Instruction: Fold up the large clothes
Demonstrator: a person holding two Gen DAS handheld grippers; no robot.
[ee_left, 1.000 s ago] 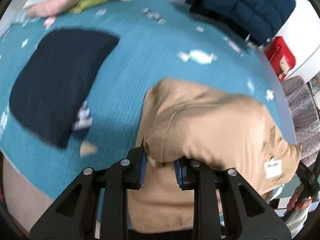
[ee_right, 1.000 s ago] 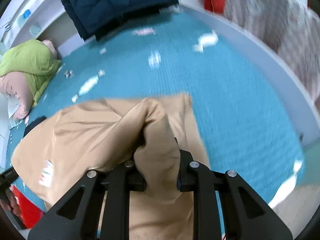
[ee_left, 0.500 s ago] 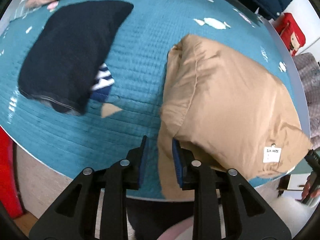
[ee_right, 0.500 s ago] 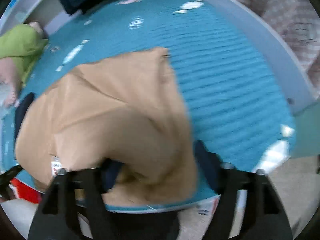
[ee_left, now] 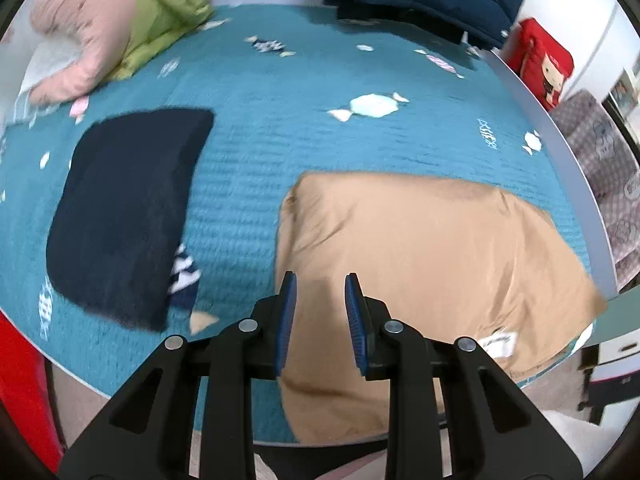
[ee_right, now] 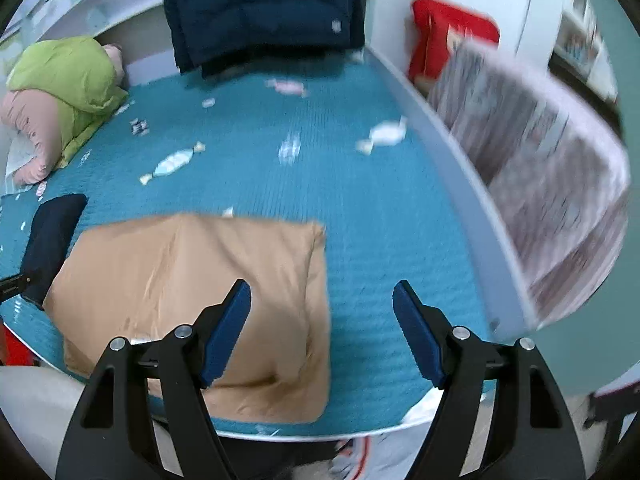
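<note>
A tan garment (ee_left: pixel 420 248) lies folded into a rough rectangle on the teal bedspread (ee_left: pixel 280 120), near the front edge. It also shows in the right wrist view (ee_right: pixel 192 280). My left gripper (ee_left: pixel 320 312) hangs open and empty above its near left part. My right gripper (ee_right: pixel 320 332) is wide open and empty above the garment's right edge. A white label (ee_left: pixel 498 340) shows at the garment's near right corner.
A folded dark navy garment (ee_left: pixel 124 216) lies left of the tan one. A green and pink quilted jacket (ee_left: pixel 120 24) sits at the back left. A dark blue puffer jacket (ee_right: pixel 260 4) hangs at the back. A red bag (ee_left: pixel 540 60) and grey patterned fabric (ee_right: pixel 540 200) stand right of the bed.
Both grippers have let go of the tan garment and opened. It now lies flat on the bed, and both grippers have drawn back above it.
</note>
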